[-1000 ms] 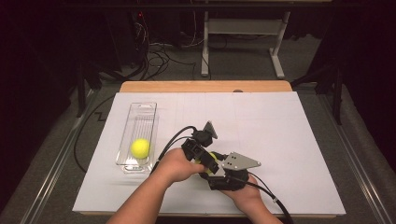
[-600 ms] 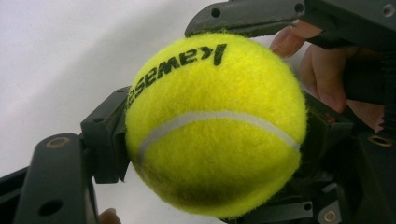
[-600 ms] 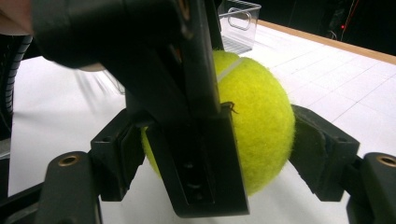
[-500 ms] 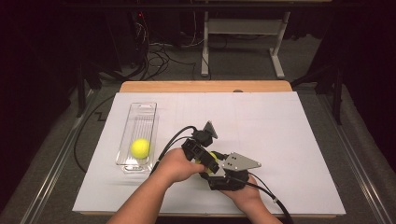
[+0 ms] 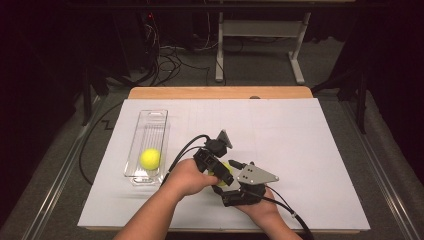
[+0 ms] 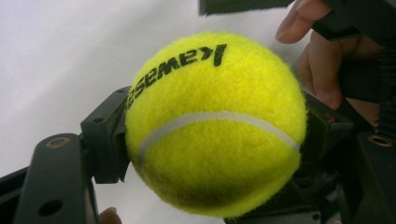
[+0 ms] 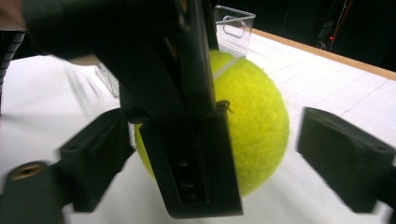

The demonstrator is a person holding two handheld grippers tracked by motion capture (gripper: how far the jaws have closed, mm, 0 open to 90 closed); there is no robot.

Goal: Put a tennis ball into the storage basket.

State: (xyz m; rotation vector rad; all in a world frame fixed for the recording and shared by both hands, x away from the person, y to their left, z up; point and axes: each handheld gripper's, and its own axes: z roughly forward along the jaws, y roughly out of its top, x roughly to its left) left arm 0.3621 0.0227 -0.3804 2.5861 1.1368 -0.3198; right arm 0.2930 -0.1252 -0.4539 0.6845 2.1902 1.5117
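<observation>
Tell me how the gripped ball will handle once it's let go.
The ball is round, so it will likely roll on the flat table if released. Its fuzzy felt probably grips the left gripper pads well. It looks light and somewhat springy, not fragile.

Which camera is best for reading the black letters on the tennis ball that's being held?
The left gripper view. The held tennis ball sits close and sharp there, so its black letters show plainly. In the right gripper view a black jaw covers much of the ball. In the high view it is a small yellow patch between the hands.
</observation>
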